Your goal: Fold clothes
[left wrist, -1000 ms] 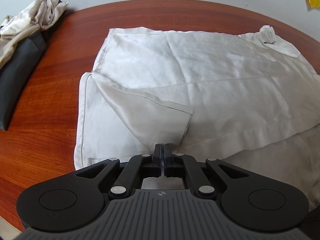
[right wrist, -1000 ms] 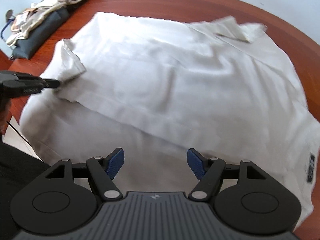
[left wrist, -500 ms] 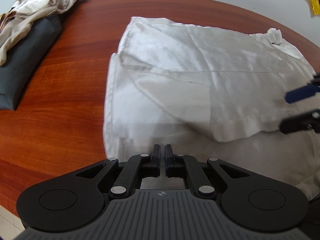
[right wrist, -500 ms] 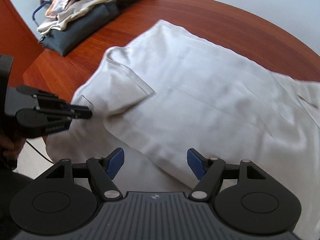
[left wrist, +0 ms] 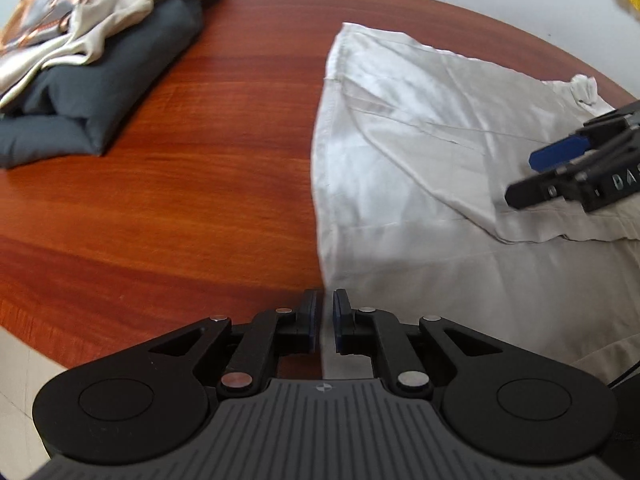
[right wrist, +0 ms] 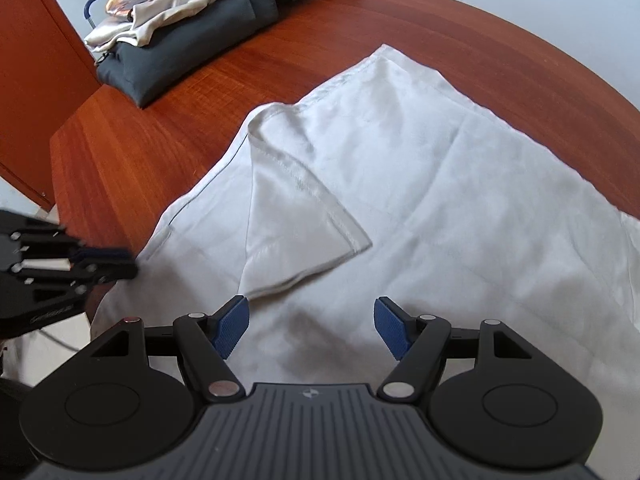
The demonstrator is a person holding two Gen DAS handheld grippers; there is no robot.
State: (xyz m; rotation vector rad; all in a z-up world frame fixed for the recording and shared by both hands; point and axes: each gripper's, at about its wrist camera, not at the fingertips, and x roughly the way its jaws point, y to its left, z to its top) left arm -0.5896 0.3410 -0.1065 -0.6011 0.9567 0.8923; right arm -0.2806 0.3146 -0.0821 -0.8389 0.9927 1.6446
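Observation:
A white shirt (left wrist: 420, 240) (right wrist: 440, 184) lies spread on the round wooden table (left wrist: 180, 200). One sleeve (right wrist: 296, 232) (left wrist: 432, 160) is folded in over the body, its cuff hem pointing to the shirt's middle. My left gripper (left wrist: 327, 320) (right wrist: 130, 263) hovers at the shirt's left edge with only a narrow gap between its fingers and nothing in it. My right gripper (right wrist: 312, 324) (left wrist: 520, 178) stands wide open low over the shirt, just short of the folded cuff, holding nothing.
A folded dark grey garment (left wrist: 100, 92) (right wrist: 188, 48) with crumpled beige clothes on top sits at the table's far left. Bare wood lies between it and the shirt. The table edge and pale floor (left wrist: 24, 364) are near my left gripper. A wooden panel (right wrist: 36, 80) stands left.
My left gripper let go of the sleeve, which now lies folded on the shirt, and drew back to the shirt's left edge. My right gripper swung left toward the folded cuff.

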